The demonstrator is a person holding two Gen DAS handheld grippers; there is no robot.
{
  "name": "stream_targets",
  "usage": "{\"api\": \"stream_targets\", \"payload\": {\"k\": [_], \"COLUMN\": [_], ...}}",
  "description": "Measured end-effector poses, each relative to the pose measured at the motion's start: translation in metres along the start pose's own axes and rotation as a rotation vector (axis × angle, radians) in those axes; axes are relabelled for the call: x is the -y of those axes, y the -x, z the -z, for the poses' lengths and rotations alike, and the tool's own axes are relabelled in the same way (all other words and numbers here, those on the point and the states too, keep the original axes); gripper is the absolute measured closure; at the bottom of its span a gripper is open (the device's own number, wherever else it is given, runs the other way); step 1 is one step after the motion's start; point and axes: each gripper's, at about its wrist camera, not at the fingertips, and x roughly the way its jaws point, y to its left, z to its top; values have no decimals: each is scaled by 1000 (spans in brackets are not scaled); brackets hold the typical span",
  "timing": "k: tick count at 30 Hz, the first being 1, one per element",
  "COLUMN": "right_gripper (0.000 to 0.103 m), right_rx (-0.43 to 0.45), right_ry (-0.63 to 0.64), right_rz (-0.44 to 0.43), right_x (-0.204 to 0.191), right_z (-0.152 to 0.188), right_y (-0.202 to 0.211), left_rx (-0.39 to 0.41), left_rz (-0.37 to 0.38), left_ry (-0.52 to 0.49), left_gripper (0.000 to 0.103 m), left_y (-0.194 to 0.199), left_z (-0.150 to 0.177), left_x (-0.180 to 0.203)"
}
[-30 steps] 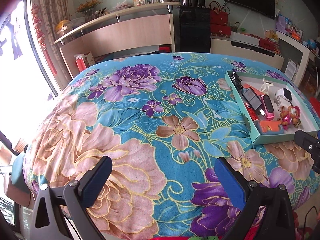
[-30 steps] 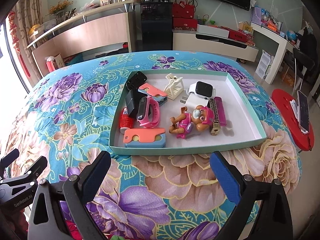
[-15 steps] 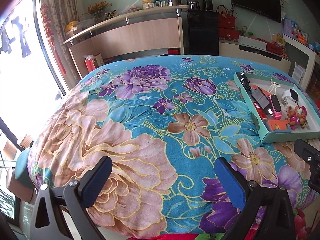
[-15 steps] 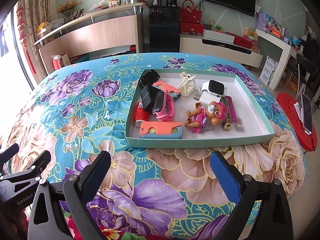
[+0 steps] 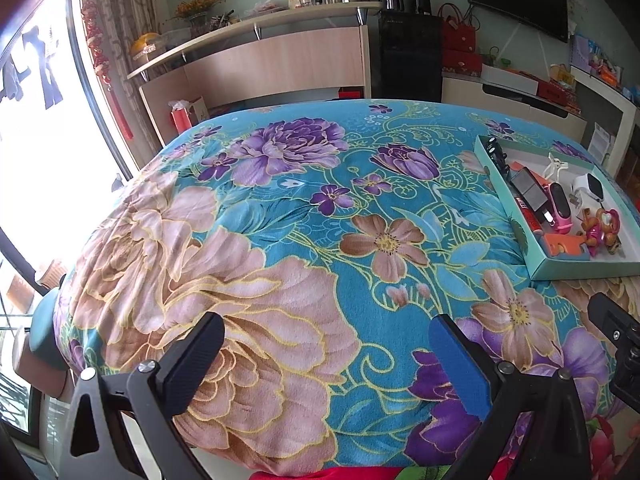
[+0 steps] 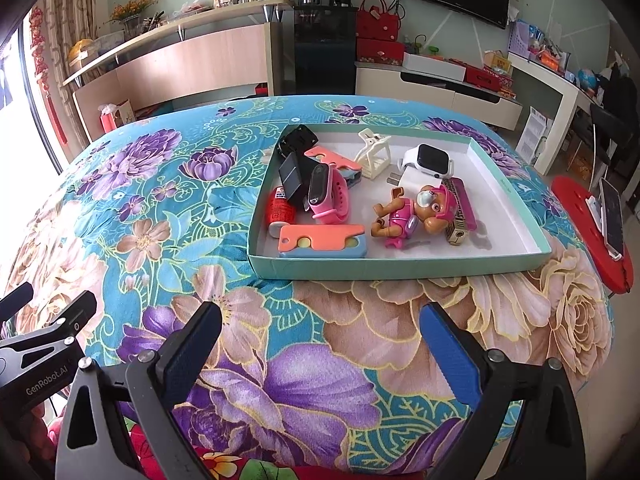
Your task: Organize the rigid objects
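Observation:
A shallow teal tray [image 6: 400, 266] sits on the floral table cover, ahead of my right gripper [image 6: 320, 344]; it also shows at the right in the left wrist view [image 5: 520, 232]. It holds a pink toy dog [image 6: 416, 210], a pink watch band [image 6: 326, 194], an orange-and-blue holder [image 6: 322, 240], a red tube [image 6: 278, 210], a white smartwatch [image 6: 428, 160], a white clip [image 6: 374, 154] and black items [image 6: 294, 174]. My left gripper [image 5: 326, 354] is open and empty over the near left part of the table. My right gripper is open and empty, short of the tray.
The floral cover [image 5: 280, 220] drapes over the table edges. A red stool [image 6: 592, 232] with a phone [image 6: 612, 216] stands at the right. A wooden counter [image 6: 180, 60], a black cabinet [image 6: 324, 44] and a low TV unit [image 6: 436, 84] line the back.
Both grippers have pulled back and up from the table, so the tray and table look farther away. Both stay open and empty. Nothing in the tray has moved.

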Motion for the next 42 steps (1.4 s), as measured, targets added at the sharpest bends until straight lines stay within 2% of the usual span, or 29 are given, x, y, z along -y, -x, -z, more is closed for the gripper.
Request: {"api": "stream_targets", "payload": {"k": [22, 42], "right_gripper": [4, 4], "right_rx": [-25, -35], "right_ry": [1, -5], "right_rz": [4, 3], "right_x": [0, 0], "right_z": [2, 3], "right_y": [-5, -6], "left_rx": [-23, -31], "left_rz": [25, 18], "left_ry": [1, 11], "left_gripper": [0, 0], "left_y": [-4, -5], "left_z": [1, 1], "left_x": [0, -2]}}
